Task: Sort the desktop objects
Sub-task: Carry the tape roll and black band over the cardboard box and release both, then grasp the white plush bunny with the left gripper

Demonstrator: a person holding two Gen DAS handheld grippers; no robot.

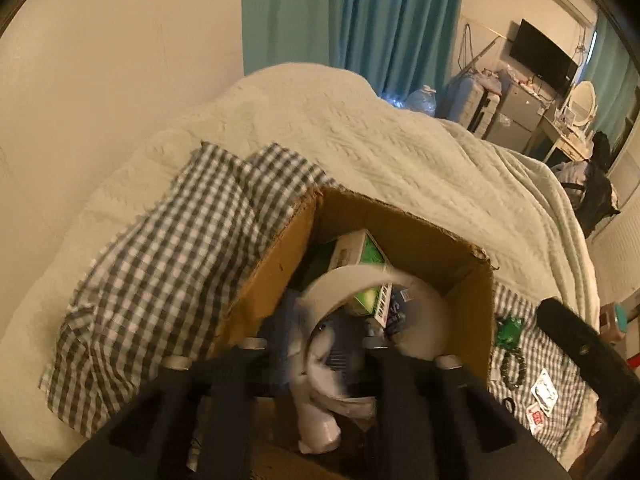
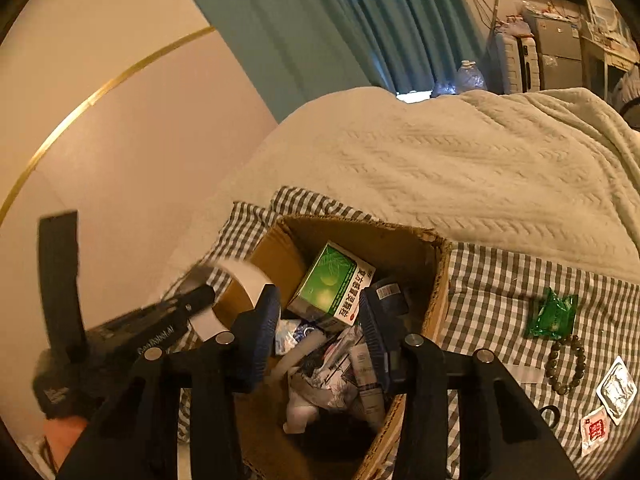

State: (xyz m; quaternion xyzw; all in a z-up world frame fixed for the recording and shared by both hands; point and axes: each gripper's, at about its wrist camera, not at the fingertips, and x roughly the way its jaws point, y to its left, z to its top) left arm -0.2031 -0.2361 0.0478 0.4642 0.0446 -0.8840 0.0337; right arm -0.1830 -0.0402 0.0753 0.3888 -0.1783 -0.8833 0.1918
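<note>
Two packets (image 2: pixel 553 313) and beads (image 2: pixel 567 364) flank box (image 2: pixel 438 280).

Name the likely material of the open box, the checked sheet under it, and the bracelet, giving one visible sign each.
Box: corrugated cardboard, matte brown, ragged torn rim. Checked sheet: woven fabric, probably cotton; it creases softly. Bracelet: smooth greenish beads, perhaps stone or glass; a slight sheen, too small to be sure.

the green medicine box (image 2: pixel 329 284) in the cardboard box (image 2: pixel 438 280) bears a white side strip of red chinese characters, too small to read for sure. the left tongs' black body (image 2: pixel 160 346) carries pale lettering, blurred. a small sachet (image 2: pixel 595 428) has a red seal-like mark.
</note>
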